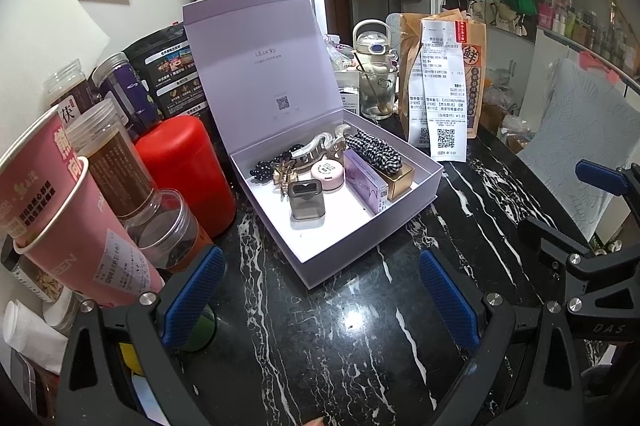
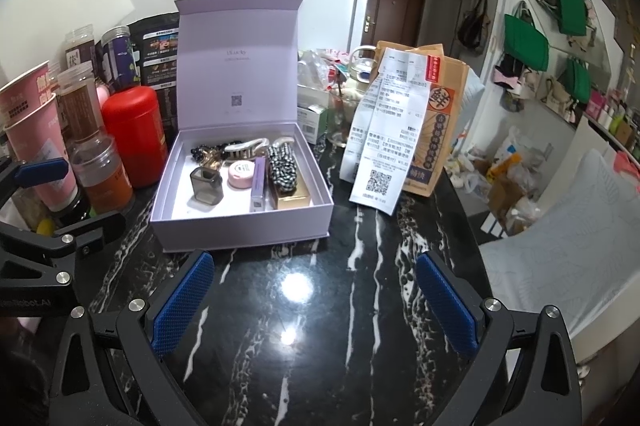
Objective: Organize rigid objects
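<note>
An open lilac gift box (image 1: 372, 226) (image 2: 240, 230) stands on the black marble table with its lid upright. Inside lie a grey translucent case (image 1: 307, 200) (image 2: 206, 185), a pink round tin (image 1: 328, 175) (image 2: 241, 174), a purple carton (image 1: 366, 186) (image 2: 259, 184), a gold box (image 1: 400, 178) (image 2: 294, 200), a checked scrunchie (image 1: 374, 148) (image 2: 284, 166) and hair clips (image 1: 316, 146) (image 2: 244, 146). My left gripper (image 1: 324, 298) is open and empty, in front of the box. My right gripper (image 2: 316, 306) is open and empty, in front of the box and to its right.
Jars, pink cups (image 1: 80, 226) and a red canister (image 1: 184, 170) (image 2: 134, 138) crowd the left side. A brown paper bag with receipts (image 1: 444, 94) (image 2: 404, 122) and a glass (image 1: 376, 94) stand behind the box. Bare marble (image 2: 320, 286) lies in front.
</note>
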`<state>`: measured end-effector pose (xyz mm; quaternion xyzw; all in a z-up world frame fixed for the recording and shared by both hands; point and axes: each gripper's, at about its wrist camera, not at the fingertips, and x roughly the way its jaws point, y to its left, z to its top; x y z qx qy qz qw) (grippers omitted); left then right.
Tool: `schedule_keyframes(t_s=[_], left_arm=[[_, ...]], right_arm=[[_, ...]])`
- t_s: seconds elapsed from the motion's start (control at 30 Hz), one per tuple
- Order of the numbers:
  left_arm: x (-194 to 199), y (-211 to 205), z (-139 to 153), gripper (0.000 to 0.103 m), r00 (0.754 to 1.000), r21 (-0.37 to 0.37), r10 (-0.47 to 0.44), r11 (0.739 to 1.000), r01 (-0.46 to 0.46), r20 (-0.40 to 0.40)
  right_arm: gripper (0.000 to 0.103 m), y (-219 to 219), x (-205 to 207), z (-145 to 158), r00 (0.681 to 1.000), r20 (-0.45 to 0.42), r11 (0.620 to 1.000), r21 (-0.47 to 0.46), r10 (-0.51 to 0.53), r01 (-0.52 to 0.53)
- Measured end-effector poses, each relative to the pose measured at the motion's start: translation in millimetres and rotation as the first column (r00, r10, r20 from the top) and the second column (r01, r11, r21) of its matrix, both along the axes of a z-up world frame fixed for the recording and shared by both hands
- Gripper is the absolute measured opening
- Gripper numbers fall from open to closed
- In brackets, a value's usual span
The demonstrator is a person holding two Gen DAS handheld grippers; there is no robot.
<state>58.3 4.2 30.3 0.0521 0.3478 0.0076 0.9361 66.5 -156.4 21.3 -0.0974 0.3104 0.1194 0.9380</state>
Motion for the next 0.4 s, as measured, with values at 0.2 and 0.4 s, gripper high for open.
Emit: schedule_keyframes(t_s=[0.2,0.4], left_arm=[[0.0,-1.9,-2.3,0.100,1.000,0.000,-0.008,1.000,0.008,-0.009],[-0.1,-2.0,-2.7,0.100,1.000,-0.004,-0.011,1.000,0.011,-0.009]], right_arm=[[0.103,-0.6,0.6,-1.6,1.000,-0.003,1.000,0.001,-0.002,0.002],[0.103,-4.1,1.1,-4.3,1.000,-0.008,1.000,0.002,-0.005,0.005]])
